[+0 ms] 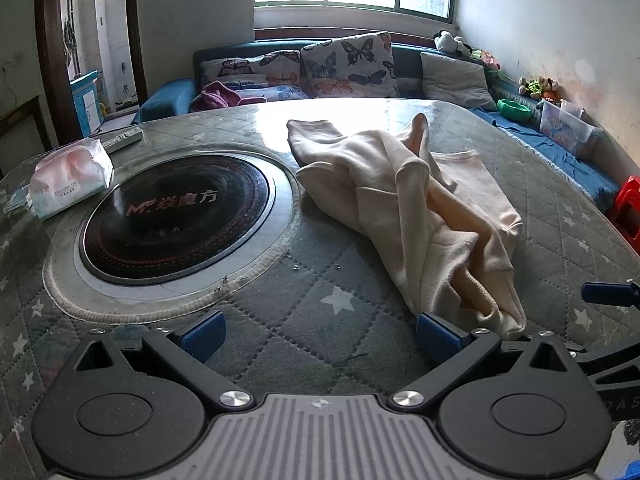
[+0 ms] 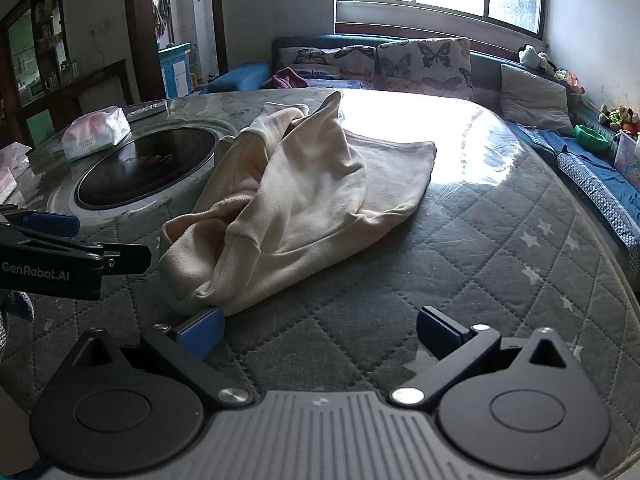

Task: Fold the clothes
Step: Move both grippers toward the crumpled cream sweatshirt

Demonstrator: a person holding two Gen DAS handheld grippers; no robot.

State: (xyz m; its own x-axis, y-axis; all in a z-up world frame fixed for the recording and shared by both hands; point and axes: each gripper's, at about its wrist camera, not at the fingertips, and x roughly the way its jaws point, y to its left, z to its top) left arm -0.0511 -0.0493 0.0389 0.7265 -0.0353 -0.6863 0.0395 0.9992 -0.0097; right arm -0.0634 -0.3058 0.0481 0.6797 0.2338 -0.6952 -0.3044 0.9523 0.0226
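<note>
A cream fleece garment (image 1: 416,200) lay crumpled in a loose heap on the bench (image 1: 304,304), which was covered by a grey quilted cloth with white stars under a clear sheet. The garment sat just right of the round black induction cooktop (image 1: 176,212) set into the bench, its far edge touching the cooktop's pale rim. The left gripper (image 1: 320,336) hovered low at the near side with its blue-padded fingers (image 1: 204,334) spread wide and nothing between them; the garment's nearest bunched corner lay just beside the right-hand finger, close enough that contact could not be told. In the right wrist view the right gripper (image 2: 320,330) was likewise wide apart and empty, and the same near corner of the garment (image 2: 288,204) rested against or just above its left-hand finger (image 2: 202,330), while the other finger stood over bare quilted cloth. The left gripper's black body (image 2: 52,268) showed at the left edge of that view, near the garment's edge. A soft tissue pack (image 1: 72,178) lay left of the cooktop, well apart from the garment, with a remote control (image 1: 124,138) behind it.
</note>
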